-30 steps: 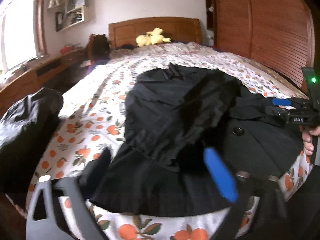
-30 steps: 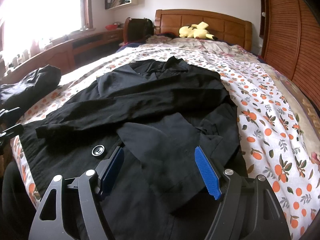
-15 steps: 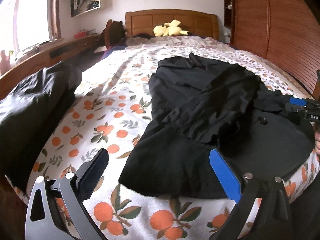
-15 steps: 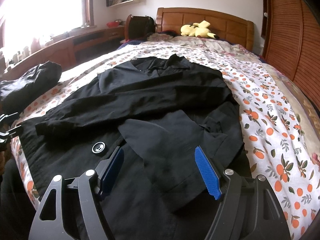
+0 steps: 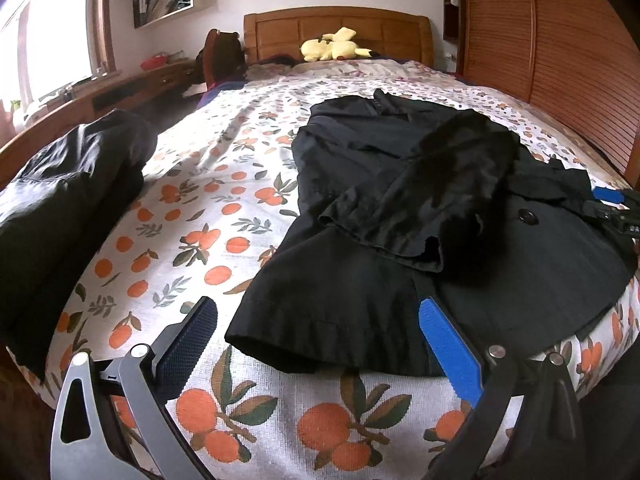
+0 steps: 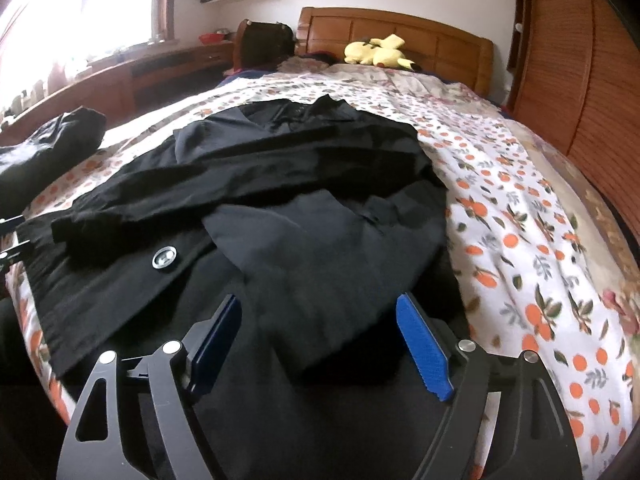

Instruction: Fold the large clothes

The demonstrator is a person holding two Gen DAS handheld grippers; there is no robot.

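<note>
A large black coat (image 5: 400,208) lies spread on the orange-print bedspread (image 5: 208,216), collar toward the headboard, with both sleeves folded across its front. My left gripper (image 5: 316,344) is open and empty, hovering at the coat's near left hem corner. My right gripper (image 6: 320,332) is open and empty above the coat (image 6: 280,200) near its lower right part, by the folded sleeve. A round button (image 6: 164,258) shows on the coat's front. The right gripper also shows at the right edge of the left wrist view (image 5: 616,208).
Another dark garment (image 5: 60,200) lies bundled on the bed's left side. A yellow plush toy (image 5: 332,46) sits by the wooden headboard (image 5: 340,26). A slatted wooden wardrobe (image 5: 560,40) runs along the right; a wooden ledge (image 6: 132,68) and window are on the left.
My left gripper has pulled back and swung left, off the coat to its near left hem corner. The right gripper has edged slightly forward. The coat has not moved.
</note>
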